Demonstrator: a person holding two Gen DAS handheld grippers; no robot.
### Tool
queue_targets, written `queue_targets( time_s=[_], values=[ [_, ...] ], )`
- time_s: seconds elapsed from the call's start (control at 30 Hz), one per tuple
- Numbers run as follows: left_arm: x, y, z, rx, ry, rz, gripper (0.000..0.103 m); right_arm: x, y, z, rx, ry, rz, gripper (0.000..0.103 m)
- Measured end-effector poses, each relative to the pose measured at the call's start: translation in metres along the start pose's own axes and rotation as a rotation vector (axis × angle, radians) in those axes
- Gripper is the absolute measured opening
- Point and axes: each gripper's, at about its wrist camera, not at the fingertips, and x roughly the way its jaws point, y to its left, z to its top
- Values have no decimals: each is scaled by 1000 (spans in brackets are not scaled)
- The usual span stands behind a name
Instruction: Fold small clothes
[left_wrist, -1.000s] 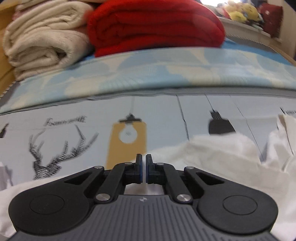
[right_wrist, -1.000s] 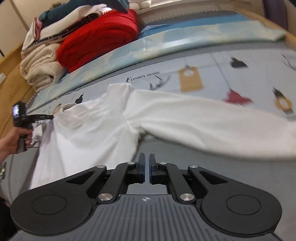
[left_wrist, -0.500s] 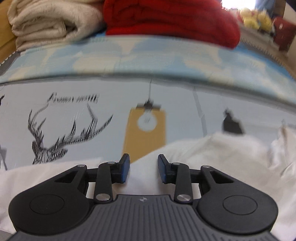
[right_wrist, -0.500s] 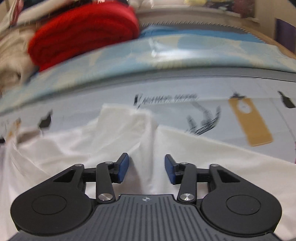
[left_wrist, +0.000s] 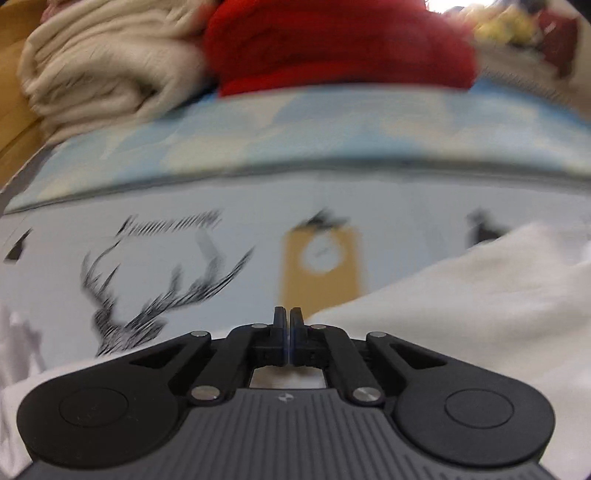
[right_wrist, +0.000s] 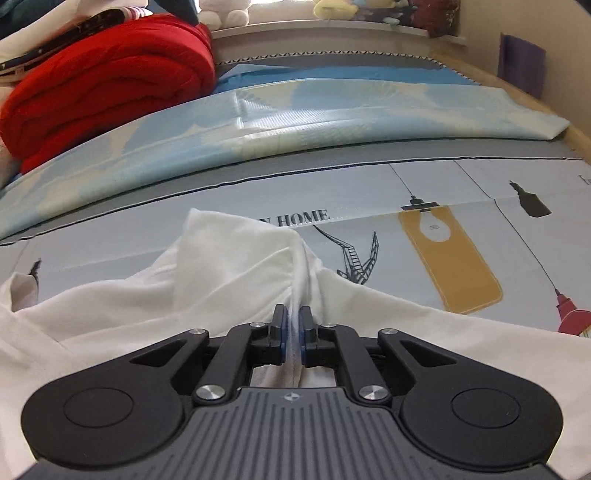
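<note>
Pinching ridge of white shirt (right_wrist: 236, 280) at frame centre, right gripper (right_wrist: 291, 325) clenched on it; left gripper (left_wrist: 288, 325) clenched, cloth between pads unclear; shirt lying spread, folding barely starting.

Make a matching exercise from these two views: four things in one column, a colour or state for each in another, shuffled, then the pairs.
1. right gripper
2. folded blanket
3. lamp print
4. left gripper

A. mustard yellow
B. shut, no cloth seen between its fingers
C. red
D. shut on a ridge of the white garment

Pairs: 1-D, 2-C, 3-A, 4-B
</note>
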Motion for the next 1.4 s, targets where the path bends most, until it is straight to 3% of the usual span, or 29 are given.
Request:
queue_targets(
  time_s=[0.1,0.17,0.2,0.23,0.3,0.37,0.4,0.5,0.6,0.67,0.73,0.8,0.9,0.97,1.03,1.1,1.17,1.2,1.23,1.3,1.33,1.4],
  values=[
    [-18,-10,4,-29,-58,-190,4,-10,-11,3,45,-11,29,26],
    [-14,-21,-2,1,31,-325,10,-15,-18,4,73,0,58,26],
    [-8,-27,-8,39,93,-355,12,-18,-22,4,74,3,61,26],
    [-3,-33,-16,100,145,-335,12,-23,-25,3,72,1,59,26],
    [-9,-38,-23,203,103,-215,12,-36,-31,0,71,1,62,27],
    [-14,-38,-15,208,113,-19,12,-49,-35,-4,62,18,80,32],
    [-19,-34,-9,170,94,-1,13,-57,-35,-8,47,28,95,35],
    [-38,-24,7,1,41,-146,13,-77,-29,-21,-34,56,151,43],
    [-49,-46,34,-41,-1,-235,17,-83,-16,-38,-109,94,204,45],
    [-43,-70,56,-46,14,-253,25,-79,-9,-48,-139,127,222,45],
    [-26,-104,78,-13,58,-269,42,-69,-2,-57,-167,181,222,45],
    [-5,-133,98,35,97,-226,43,-60,1,-66,-192,226,201,47],
    [24,-171,118,75,128,-197,48,-60,15,-73,-301,213,195,53],
    [51,-189,121,132,251,-180,52,-59,19,-72,-313,219,190,53],
    [73,-209,115,286,381,-60,52,-57,18,-70,-309,226,197,53],
    [81,-219,110,413,427,-5,53,-57,16,-70,-312,227,212,53],
    [80,-222,109,470,447,-13,51,-55,14,-69,-312,229,228,53],
    [78,-223,108,494,448,-24,35,-55,13,-69,-315,229,238,53],
    [75,-226,107,530,442,-44,9,-54,12,-68,-319,230,246,54],
    [69,-229,103,577,416,-56,7,-54,9,-67,-317,231,263,54],
    [62,-229,104,590,354,-73,7,-53,8,-67,-313,233,268,54],
    [43,-219,115,495,180,-76,7,-53,8,-65,-304,236,272,55]
  ],
)
